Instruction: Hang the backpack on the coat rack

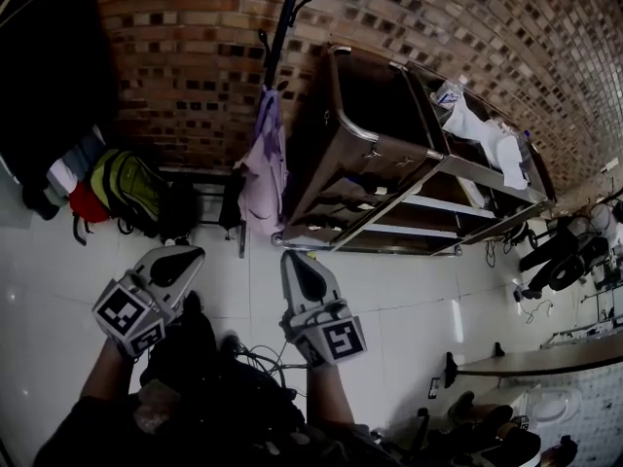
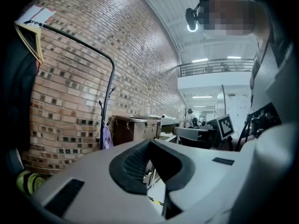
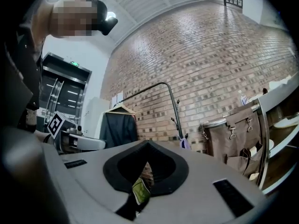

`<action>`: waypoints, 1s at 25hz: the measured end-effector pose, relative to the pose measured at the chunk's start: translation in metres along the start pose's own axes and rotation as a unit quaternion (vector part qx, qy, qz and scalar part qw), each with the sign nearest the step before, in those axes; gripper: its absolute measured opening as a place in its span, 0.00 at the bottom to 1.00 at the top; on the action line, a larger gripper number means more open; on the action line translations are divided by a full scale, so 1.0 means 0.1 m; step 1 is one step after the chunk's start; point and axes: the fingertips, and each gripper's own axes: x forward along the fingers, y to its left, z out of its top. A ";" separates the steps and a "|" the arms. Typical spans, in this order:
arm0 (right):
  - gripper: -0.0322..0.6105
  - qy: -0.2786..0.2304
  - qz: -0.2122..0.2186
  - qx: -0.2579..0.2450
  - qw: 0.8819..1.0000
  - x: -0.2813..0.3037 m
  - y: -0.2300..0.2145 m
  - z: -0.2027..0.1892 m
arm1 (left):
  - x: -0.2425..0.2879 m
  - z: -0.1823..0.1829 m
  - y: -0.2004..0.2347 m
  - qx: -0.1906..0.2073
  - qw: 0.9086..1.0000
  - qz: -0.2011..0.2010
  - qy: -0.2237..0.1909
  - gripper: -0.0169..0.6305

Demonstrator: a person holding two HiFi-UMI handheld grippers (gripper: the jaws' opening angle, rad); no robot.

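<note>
1. Grippers sit side by side over the pale floor tiles (image 1: pixel 58 300). The left gripper (image 1: pixel 191 255) and the right gripper (image 1: pixel 291 259) each have their jaws pressed together on nothing.
2. The green backpack (image 1: pixel 131 191) lies ahead and to the left, slumped against the brick wall (image 1: pixel 195 27). It is well apart from both grippers and nearer the left one.
3. The coat rack (image 1: pixel 282 27) stands to the right of the backpack with a purple garment (image 1: pixel 263 168) hanging on it, and a metal cart (image 1: pixel 389 154) is beside the rack.

The wall (image 1: pixel 195 47) is rough matt brick, the floor (image 1: pixel 409 290) glossy tile, the cart (image 1: pixel 380 144) shiny metal, the backpack (image 1: pixel 131 193) probably cloth.
</note>
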 end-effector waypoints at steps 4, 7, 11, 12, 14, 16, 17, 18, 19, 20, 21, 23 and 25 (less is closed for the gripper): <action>0.05 0.008 0.015 -0.005 1.000 0.04 0.24 -0.02 | -0.20 -0.02 0.05 -0.005 1.000 0.011 -0.001 0.07; 0.05 0.014 0.020 -0.010 1.000 0.10 0.42 -0.05 | -0.38 -0.09 0.10 -0.013 1.000 0.010 0.001 0.07; 0.05 0.019 0.016 -0.023 0.999 0.21 0.70 -0.06 | -0.66 -0.10 0.20 -0.016 1.000 0.009 0.004 0.07; 0.05 0.021 0.016 -0.028 0.999 0.25 0.78 -0.05 | -0.74 -0.08 0.23 -0.017 1.000 0.008 0.005 0.07; 0.05 0.027 0.017 -0.033 0.999 0.31 0.94 -0.05 | -0.91 -0.06 0.30 -0.022 1.000 0.011 0.004 0.07; 0.05 0.033 0.018 -0.031 0.999 0.35 1.10 -0.09 | -1.08 -0.08 0.37 -0.027 0.999 0.016 0.006 0.07; 0.05 0.036 0.020 -0.029 0.999 0.35 1.18 -0.11 | -1.15 -0.10 0.39 -0.029 0.999 0.018 0.008 0.07; 0.05 0.038 0.021 -0.028 0.999 0.35 1.25 -0.14 | -1.21 -0.12 0.40 -0.029 0.999 0.018 0.009 0.07; 0.05 0.041 0.022 -0.029 0.998 0.34 1.31 -0.16 | -1.27 -0.14 0.40 -0.028 0.999 0.018 0.010 0.07; 0.05 0.042 0.022 -0.030 0.998 0.33 1.36 -0.18 | -1.31 -0.16 0.40 -0.027 0.999 0.016 0.010 0.07; 0.05 0.044 0.021 -0.031 0.998 0.32 1.41 -0.20 | -1.36 -0.18 0.40 -0.027 0.999 0.014 0.012 0.07; 0.05 0.047 0.017 -0.032 0.998 0.30 1.49 -0.25 | -1.45 -0.23 0.39 -0.031 0.999 0.009 0.016 0.07; 0.05 0.050 0.012 -0.033 0.998 0.30 1.57 -0.28 | -1.52 -0.27 0.40 -0.034 0.999 0.002 0.016 0.07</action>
